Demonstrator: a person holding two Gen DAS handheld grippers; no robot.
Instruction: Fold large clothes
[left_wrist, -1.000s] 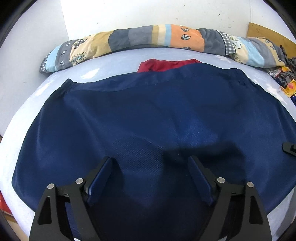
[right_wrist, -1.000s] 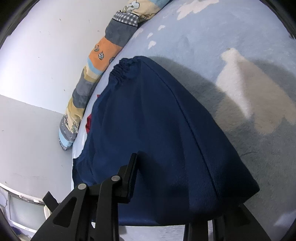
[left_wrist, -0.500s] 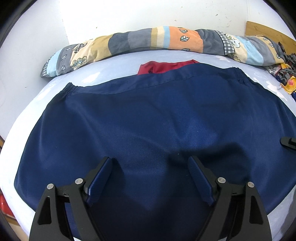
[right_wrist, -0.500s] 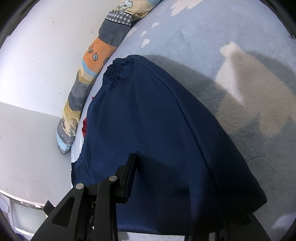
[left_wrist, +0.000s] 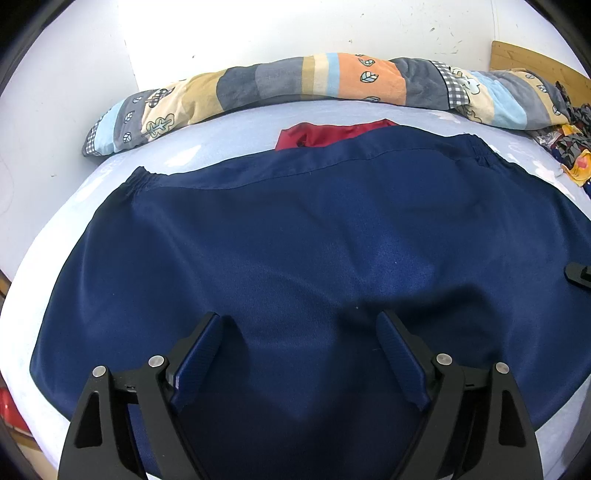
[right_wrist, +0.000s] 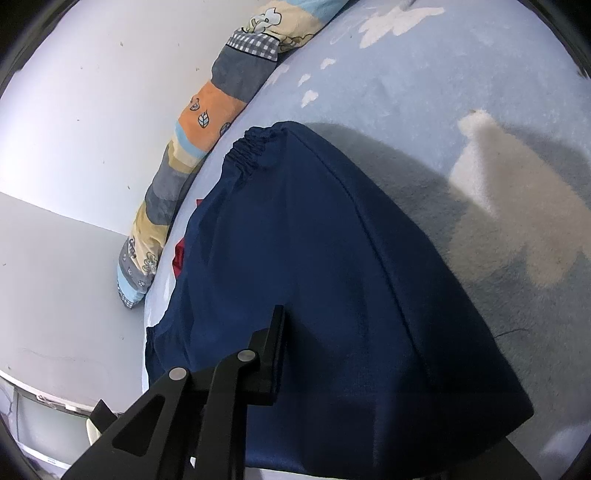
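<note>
Garments: we count two. One large navy garment (left_wrist: 295, 229) lies spread flat across the bed (left_wrist: 221, 129), with a gathered elastic band along its far edge. One red garment (left_wrist: 325, 133) lies under that far edge, only a strip of it showing.

Bedding: we count one long patchwork bolster (left_wrist: 295, 83) lying against the wall at the far side of the bed. The sheet is light blue with white cloud shapes.

Other items: we note one heap of mixed coloured cloth (left_wrist: 569, 136) at the bed's far right corner, and one wooden board (left_wrist: 532, 62) behind it. We cannot make out the individual pieces in the heap.

Left tongs (left_wrist: 299, 354): one pair, both blue-padded fingers (left_wrist: 199, 358) in view. They are spread wide apart with nothing between them, poised above the near middle of the navy garment and pointing towards the bolster.

Right tongs (right_wrist: 351, 373): one pair, rolled to one side. Only one black finger (right_wrist: 271, 354) shows, resting on top of the navy fabric near its right-hand edge; the cloth drapes over where the other finger should be. We cannot tell whether this pair is gripping the fabric. Its tip (left_wrist: 579, 272) also appears at the right edge of the left wrist view.
</note>
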